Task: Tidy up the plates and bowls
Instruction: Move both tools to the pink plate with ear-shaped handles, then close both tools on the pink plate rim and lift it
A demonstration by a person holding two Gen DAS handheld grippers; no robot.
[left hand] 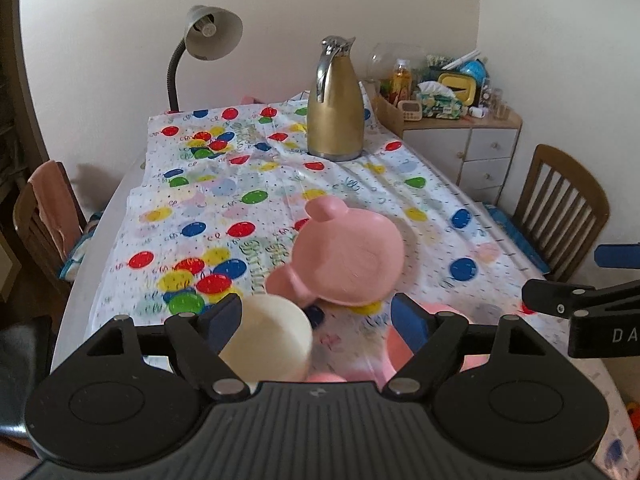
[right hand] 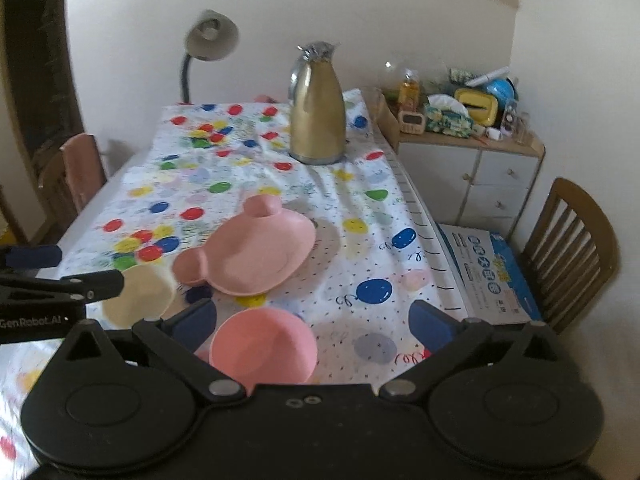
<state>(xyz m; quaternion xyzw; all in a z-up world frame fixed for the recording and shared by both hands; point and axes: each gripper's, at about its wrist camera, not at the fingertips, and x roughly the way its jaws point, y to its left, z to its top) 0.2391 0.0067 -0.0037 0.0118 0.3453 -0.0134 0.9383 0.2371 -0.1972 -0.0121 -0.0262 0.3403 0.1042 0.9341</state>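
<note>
Here the pink plate (right hand: 256, 252), shaped like a bear's head with two round ear wells, lies flat on the surface (right hand: 352, 200), its ears toward 9 and 12 o'clock. In the right wrist view it sits mid-cloth, with the pink bowl (right hand: 264, 346) just beside it at 6 o'clock and the cream bowl (right hand: 138, 296) near it at 8 o'clock. All three are matte and smooth, probably light plastic or silicone, and none is stacked yet, so the sorting looks barely begun.

The right gripper (right hand: 312, 322) hangs spread wide over the pink bowl, whose rim lies close to the left finger; it grips nothing, and seems lined up to take that bowl. The left gripper (left hand: 316, 316) is likewise parted, the cream bowl lying next to its left finger but not pinched, as far as the blur allows. Having one gripper at each bowl suggests they are to be nested or set on the plate.

Farther out, at 12 o'clock, stand a gold jug (right hand: 318, 114) and a lamp (right hand: 210, 36); a cluttered cabinet (right hand: 468, 164) is at 2 o'clock.
</note>
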